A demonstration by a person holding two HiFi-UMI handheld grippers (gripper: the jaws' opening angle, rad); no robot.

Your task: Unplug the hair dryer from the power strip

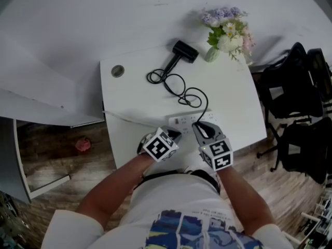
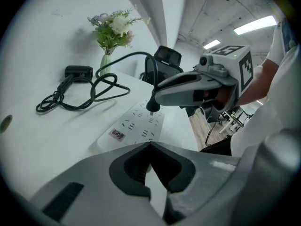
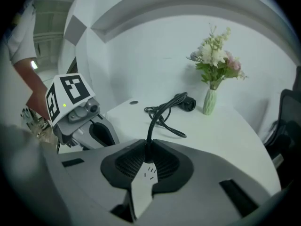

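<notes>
Left gripper view: your right gripper (image 2: 158, 97) clamps the black plug (image 2: 151, 107), seemingly almost free of the white power strip (image 2: 134, 128); left gripper (image 2: 149, 147) closed.

The table (image 1: 140, 95) fills the middle of the head view. On it, the hair dryer (image 1: 184, 51) lies at upper centre, the vase of flowers (image 1: 226, 31) stands on the upper right corner, and a round hole (image 1: 118, 70) sits at upper left. The cord (image 1: 179, 87) loops down from the dryer toward the power strip (image 1: 184, 121), which lies near the table's lower edge. Right of the table stand chairs (image 1: 295, 113).
</notes>
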